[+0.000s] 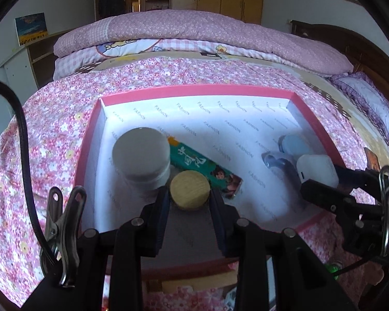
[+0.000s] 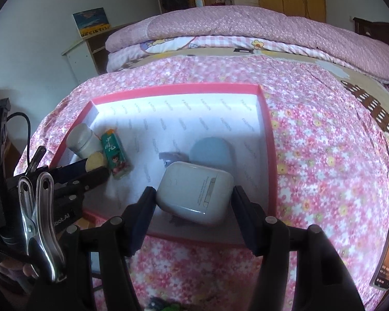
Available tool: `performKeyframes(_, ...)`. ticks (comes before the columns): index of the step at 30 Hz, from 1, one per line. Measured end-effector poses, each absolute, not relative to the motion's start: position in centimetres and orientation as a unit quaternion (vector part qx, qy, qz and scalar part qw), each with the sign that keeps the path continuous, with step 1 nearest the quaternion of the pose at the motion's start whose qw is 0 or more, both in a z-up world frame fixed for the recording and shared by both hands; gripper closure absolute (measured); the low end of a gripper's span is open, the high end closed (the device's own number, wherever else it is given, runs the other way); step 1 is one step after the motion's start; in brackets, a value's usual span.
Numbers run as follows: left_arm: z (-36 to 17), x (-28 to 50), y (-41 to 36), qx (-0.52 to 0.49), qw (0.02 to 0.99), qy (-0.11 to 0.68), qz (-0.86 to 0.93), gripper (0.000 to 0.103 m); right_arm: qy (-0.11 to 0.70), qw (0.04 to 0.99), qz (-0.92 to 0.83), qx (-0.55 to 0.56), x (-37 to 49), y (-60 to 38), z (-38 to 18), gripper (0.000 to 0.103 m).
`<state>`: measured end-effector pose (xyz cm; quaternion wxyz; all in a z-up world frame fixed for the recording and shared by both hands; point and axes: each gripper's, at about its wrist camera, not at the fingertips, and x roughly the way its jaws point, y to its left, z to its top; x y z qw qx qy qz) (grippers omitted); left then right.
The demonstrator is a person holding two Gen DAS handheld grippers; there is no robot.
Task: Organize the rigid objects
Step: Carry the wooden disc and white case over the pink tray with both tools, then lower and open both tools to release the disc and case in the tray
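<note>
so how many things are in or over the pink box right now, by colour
white: 2, the jar and the earbud case held in the right tool
wooden: 1, the round lid held in the left tool
green: 1, the small carton
pale blue: 1, a round thing
clear: 1, a small item
total: 6

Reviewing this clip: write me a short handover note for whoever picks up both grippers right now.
Left gripper: shut on the round wooden lid, held over the near left part of the pink box.
Right gripper: shut on the white earbuds case, held over the box's near right part.
Already in the box: white jar and green carton on the left; light blue round item and a small clear piece on the right.
Left to do: set down and release both held items. Off the box's right side, something flat lies on the floral bedspread, possibly still to collect.
</note>
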<state>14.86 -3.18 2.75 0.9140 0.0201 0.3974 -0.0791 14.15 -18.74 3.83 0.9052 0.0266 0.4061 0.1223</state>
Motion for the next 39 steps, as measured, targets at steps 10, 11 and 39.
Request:
performKeyframes(10, 2.8, 16.3, -3.6, 0.035, 0.917, 0.391, -0.073, 0.070, 0.400, 0.908, 0.120, 0.019, 15.2, -18.5, 4.0, 0.042)
performKeyframes(11, 2.8, 16.4, -3.7, 0.036, 0.917, 0.390, -0.072, 0.070, 0.400, 0.908, 0.120, 0.019, 15.2, -18.5, 4.0, 0.042)
performKeyframes(39, 3.0, 15.3, -4.3, 0.045, 0.916, 0.391, -0.072, 0.056, 0.410, 0.904, 0.116, 0.038, 15.6, -19.2, 3.7, 0.042)
